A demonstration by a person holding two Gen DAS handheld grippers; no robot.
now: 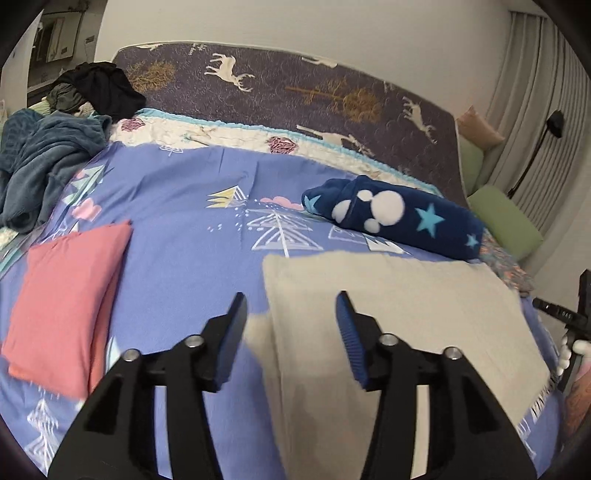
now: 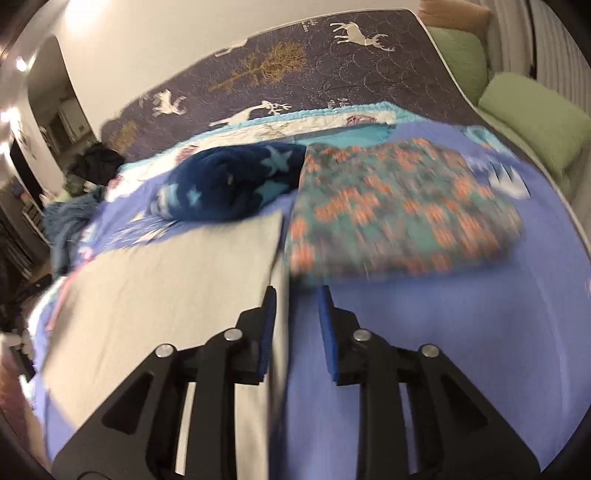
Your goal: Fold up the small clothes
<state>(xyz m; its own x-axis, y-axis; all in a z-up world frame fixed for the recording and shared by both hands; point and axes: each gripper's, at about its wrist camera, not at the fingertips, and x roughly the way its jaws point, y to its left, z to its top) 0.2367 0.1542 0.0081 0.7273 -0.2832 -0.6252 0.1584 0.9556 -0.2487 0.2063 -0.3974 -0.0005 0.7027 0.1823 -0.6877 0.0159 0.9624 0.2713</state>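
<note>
Flat on the blue bedsheet (image 1: 192,206) lies the folded beige cloth (image 1: 399,317), edges straight. Left gripper (image 1: 291,310) gapes wide over its left edge, right gripper (image 2: 295,306) partly open at its right edge, both empty. Pink cloth (image 1: 66,295) well left; floral garment (image 2: 399,210) just right.

Bed (image 1: 192,236) fills both views, blue sheet printed with trees. Dark mattress (image 1: 332,92) with deer print stands on edge against a plain pale wall (image 1: 295,26). Pleated curtains (image 1: 535,92) to the right, black floor lamp (image 1: 554,125) before them. Green cushions (image 2: 535,122) beside the bed. Doorway (image 2: 55,110) far left; bright lights (image 2: 20,64) near it.
</note>
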